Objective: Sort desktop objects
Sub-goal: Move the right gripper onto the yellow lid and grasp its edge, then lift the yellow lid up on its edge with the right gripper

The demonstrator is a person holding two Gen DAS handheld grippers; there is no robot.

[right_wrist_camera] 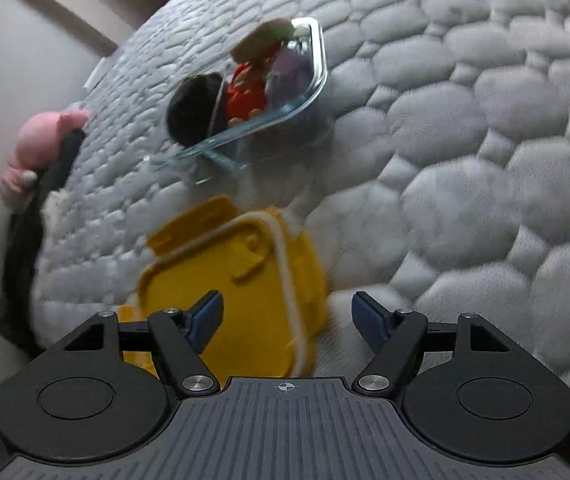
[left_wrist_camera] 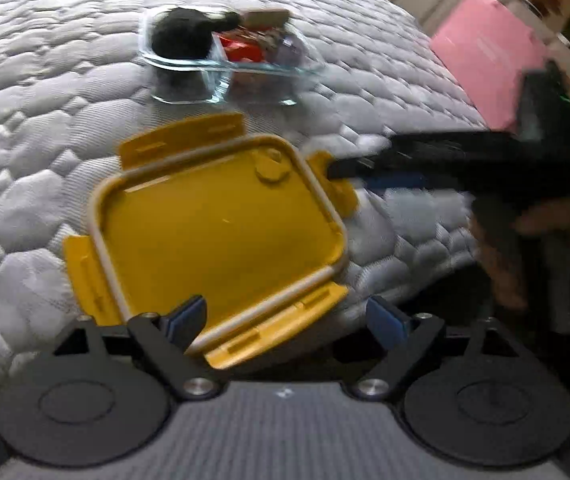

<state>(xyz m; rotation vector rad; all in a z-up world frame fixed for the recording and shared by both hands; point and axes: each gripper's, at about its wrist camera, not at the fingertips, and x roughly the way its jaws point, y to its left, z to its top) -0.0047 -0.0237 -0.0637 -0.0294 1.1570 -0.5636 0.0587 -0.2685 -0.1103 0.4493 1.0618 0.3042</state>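
While the yellow lid (left_wrist_camera: 221, 224) lies upside down on the quilted mattress (left_wrist_camera: 45, 120), the left tongs (left_wrist_camera: 285, 318) hang spread and empty over its near edge. The right tongs (right_wrist_camera: 285, 316) gape unloaded above it. Just beyond sits the glass container (left_wrist_camera: 221, 68) holding small objects.

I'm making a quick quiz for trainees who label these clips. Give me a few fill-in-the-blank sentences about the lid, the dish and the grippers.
1. The yellow plastic snap-on lid lies on a ____ quilted mattress.
2. The clear glass divided dish holds a round ____ object in one compartment.
3. The left gripper has its jaws ____ around the lid's near edge.
4. The right gripper holds ____.

Missing words: white; black; open; nothing
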